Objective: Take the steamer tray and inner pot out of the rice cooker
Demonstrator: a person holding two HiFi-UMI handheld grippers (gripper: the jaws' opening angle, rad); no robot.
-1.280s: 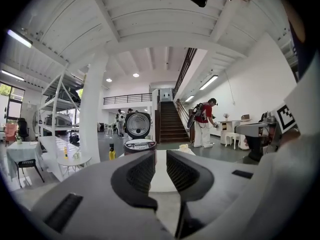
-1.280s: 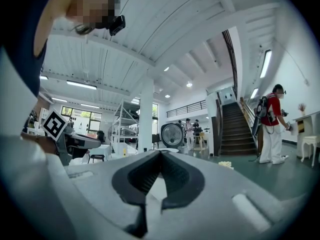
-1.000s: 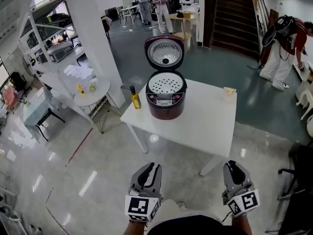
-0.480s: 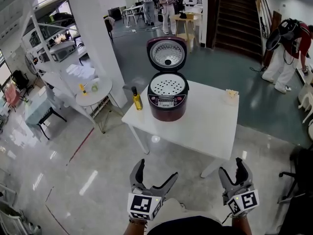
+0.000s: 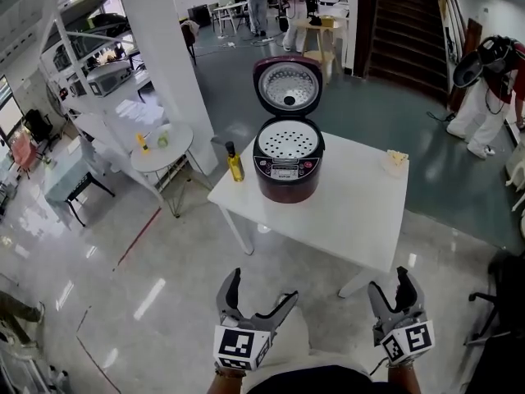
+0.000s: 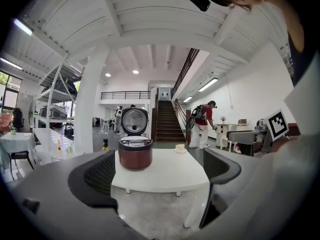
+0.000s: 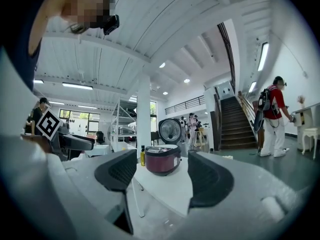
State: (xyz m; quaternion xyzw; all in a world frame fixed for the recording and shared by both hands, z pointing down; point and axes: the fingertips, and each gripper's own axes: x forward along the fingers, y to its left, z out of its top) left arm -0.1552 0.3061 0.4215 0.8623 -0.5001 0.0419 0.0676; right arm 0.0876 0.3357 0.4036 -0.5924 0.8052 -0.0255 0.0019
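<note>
The dark red rice cooker (image 5: pixel 289 171) stands on the far left part of a white table (image 5: pixel 353 212), lid (image 5: pixel 287 84) raised upright. A white perforated steamer tray (image 5: pixel 288 140) sits in its top; the inner pot is hidden beneath it. Both grippers are held low, well short of the table's near edge. My left gripper (image 5: pixel 261 287) has its jaws opening wide with nothing between them. My right gripper (image 5: pixel 389 281) is open and empty too. The left gripper view shows the cooker (image 6: pixel 135 153) far ahead between its fingers, and the right gripper view shows the cooker (image 7: pixel 163 160) likewise.
A yellow oil bottle (image 5: pixel 235 163) stands left of the cooker near the table's edge. A small white item (image 5: pixel 395 161) lies at the far right corner. A white pillar (image 5: pixel 164 64) and a round side table (image 5: pixel 161 150) stand to the left. A person (image 5: pixel 492 89) is at the far right.
Both grippers went from shut to open, the left spreading widest. The table and cooker sit slightly nearer and more to the right in the head view.
</note>
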